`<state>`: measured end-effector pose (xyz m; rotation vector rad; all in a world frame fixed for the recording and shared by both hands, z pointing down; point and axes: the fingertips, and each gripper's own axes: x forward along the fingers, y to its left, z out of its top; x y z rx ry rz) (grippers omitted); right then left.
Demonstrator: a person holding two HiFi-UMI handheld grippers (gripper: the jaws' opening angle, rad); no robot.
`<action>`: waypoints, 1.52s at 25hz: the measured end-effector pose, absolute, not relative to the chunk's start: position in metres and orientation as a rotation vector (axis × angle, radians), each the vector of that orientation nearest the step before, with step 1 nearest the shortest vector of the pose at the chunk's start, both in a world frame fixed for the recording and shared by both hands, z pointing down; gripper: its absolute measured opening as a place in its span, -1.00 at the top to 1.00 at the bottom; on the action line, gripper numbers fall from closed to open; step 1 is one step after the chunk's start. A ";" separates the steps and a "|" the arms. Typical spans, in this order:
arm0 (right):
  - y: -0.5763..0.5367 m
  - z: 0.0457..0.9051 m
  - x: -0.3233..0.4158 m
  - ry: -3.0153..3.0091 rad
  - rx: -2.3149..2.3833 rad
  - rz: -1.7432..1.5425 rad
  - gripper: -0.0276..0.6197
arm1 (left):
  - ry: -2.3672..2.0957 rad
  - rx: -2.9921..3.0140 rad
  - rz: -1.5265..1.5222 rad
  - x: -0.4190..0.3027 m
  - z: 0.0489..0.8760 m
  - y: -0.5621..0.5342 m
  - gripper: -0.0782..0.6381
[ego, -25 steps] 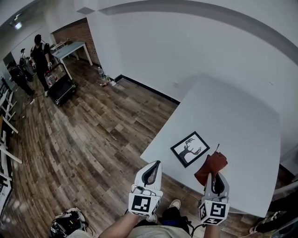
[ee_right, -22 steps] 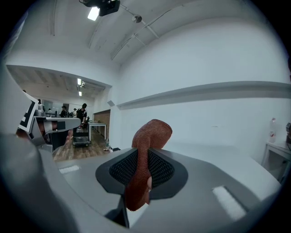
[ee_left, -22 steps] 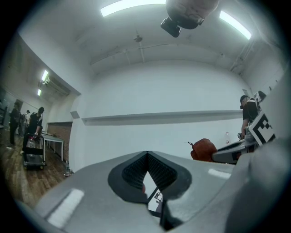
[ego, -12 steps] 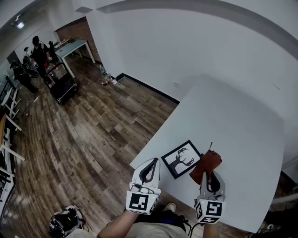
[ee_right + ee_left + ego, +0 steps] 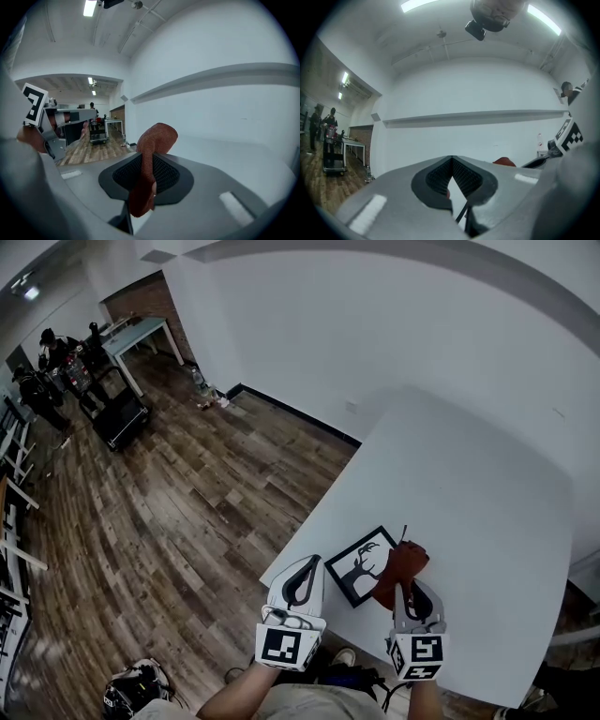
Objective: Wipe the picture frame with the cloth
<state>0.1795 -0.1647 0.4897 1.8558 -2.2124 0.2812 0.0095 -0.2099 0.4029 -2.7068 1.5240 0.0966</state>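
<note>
A black picture frame (image 5: 359, 564) with a deer silhouette lies flat near the front left edge of the white table (image 5: 469, 502). My right gripper (image 5: 409, 587) is shut on a reddish-brown cloth (image 5: 397, 566), which bunches over the frame's right corner. In the right gripper view the cloth (image 5: 151, 154) sticks up from between the jaws. My left gripper (image 5: 313, 566) is just left of the frame, over the table's edge. Its jaws are shut with nothing held (image 5: 452, 160). In the left gripper view a bit of the cloth (image 5: 504, 162) shows to the right.
Wooden floor (image 5: 169, 512) lies left of the table. Far back left, people (image 5: 52, 357) stand by a black cart (image 5: 120, 418) and a small table (image 5: 141, 334). A dark bag (image 5: 131, 690) sits on the floor by my feet. A white wall runs behind the table.
My right gripper has carried the cloth left, from beside the frame onto its right corner. The left gripper has stayed shut, and the frame now lies just beside it.
</note>
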 end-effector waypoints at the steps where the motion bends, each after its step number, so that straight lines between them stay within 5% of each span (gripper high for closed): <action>1: -0.168 0.497 0.172 -2.222 1.793 0.309 0.63 | 1.524 -2.708 0.093 0.007 0.402 -0.212 0.78; 18: -0.232 0.617 0.062 -2.200 1.138 0.480 0.63 | 1.602 -2.694 0.036 -0.024 0.420 -0.233 0.78; 38: -0.258 0.653 0.108 -2.009 1.104 0.517 0.63 | 1.590 -2.736 -0.041 -0.020 0.433 -0.228 0.78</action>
